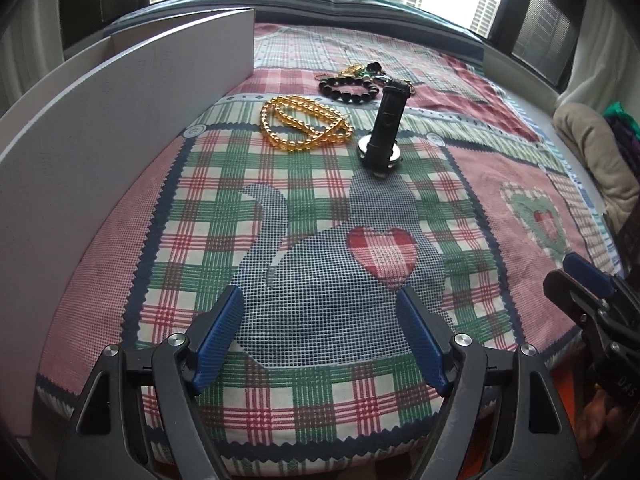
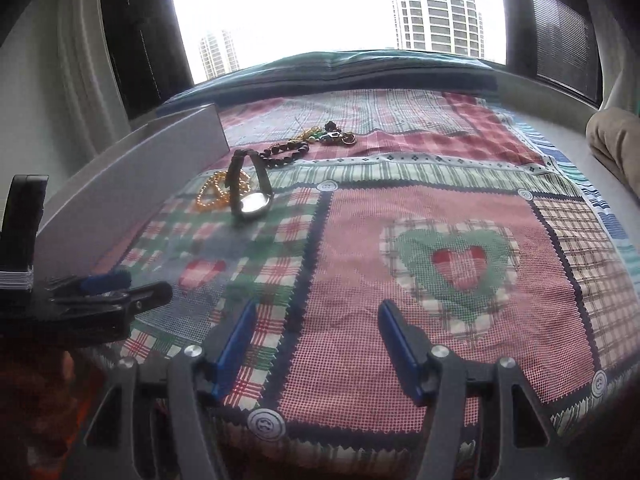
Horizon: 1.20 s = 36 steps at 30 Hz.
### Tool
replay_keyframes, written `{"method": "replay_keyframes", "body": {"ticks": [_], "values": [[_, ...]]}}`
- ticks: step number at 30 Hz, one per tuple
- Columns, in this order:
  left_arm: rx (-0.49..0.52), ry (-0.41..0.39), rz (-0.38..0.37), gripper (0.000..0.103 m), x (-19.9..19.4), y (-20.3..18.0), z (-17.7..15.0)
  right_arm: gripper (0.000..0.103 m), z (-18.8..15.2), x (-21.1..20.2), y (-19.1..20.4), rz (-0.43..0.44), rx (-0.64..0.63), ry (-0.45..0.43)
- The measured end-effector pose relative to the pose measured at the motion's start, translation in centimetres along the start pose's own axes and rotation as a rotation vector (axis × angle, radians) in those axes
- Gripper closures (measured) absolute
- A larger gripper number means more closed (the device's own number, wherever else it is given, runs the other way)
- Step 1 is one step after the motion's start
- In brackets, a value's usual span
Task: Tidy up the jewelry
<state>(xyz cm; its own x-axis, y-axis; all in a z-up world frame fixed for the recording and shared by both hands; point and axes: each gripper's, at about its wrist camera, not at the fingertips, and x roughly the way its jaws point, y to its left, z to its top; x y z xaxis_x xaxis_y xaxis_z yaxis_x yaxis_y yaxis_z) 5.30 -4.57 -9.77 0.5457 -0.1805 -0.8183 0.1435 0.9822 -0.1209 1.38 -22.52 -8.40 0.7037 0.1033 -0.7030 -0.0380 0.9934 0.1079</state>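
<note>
left gripper [image 1: 320, 312] spread wide, empty, low over a patchwork quilt [image 1: 312, 264] of red, green and white checks with hearts. right gripper [image 2: 316, 328] likewise apart, empty. farther out: yellow bead strand [image 1: 304, 122], dark bead bracelet [image 1: 349, 87], watch [image 1: 382, 136] resting face down, strap looped upward. white box [image 1: 120, 120] along the left. window [image 2: 320, 8] beyond, tower blocks outside. "das" printed on the right tool's body.

patchwork blanket [image 1: 328, 248] (heart motifs), beige cushion [image 1: 592, 152], window [image 2: 320, 12]
</note>
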Motion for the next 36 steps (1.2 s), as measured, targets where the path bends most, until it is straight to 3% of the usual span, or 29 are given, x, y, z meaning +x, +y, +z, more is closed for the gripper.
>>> {"method": "replay_keyframes", "body": {"ticks": [9,15,17,19,21,24,26,29,36], "values": [[0.0,0.006,-0.005,0.02,0.3,-0.1,-0.2,0.039,0.5,0.1,-0.6,-0.019,0.019,-0.003],[-0.013,0.012,-0.013,0.018,0.4,0.1,0.0,0.036,2.9,1.2,-3.9,-0.152,0.08,0.017],[-0.011,0.015,-0.009,0.017,0.5,0.0,0.0,0.032,4.5,3.2,-5.8,-0.228,0.071,0.088],[-0.007,0.019,-0.001,0.017,0.6,-0.1,0.0,0.031,6.0,4.7,-7.8,-0.291,0.06,0.062],[-0.009,0.024,0.004,0.017,0.6,-0.2,0.1,0.028,7.4,7.0,-10.1,-0.362,0.062,0.092],[-0.018,0.031,0.007,0.017,0.7,-0.1,0.2,0.027,8.6,10.5,-14.0,-0.351,0.124,0.135],[-0.021,0.036,0.01,0.016,0.8,-0.2,0.3,0.017,9.1,11.5,-15.6,-0.311,0.17,0.109],[-0.017,0.044,0.018,0.013,1.2,-0.4,0.6,0.011,9.6,12.2,-16.0,-0.336,0.158,0.124],[-0.023,0.06,0.011,0.013,1.4,-0.1,0.8,0.01,9.5,12.1,-15.8,-0.336,0.159,0.124]]}}
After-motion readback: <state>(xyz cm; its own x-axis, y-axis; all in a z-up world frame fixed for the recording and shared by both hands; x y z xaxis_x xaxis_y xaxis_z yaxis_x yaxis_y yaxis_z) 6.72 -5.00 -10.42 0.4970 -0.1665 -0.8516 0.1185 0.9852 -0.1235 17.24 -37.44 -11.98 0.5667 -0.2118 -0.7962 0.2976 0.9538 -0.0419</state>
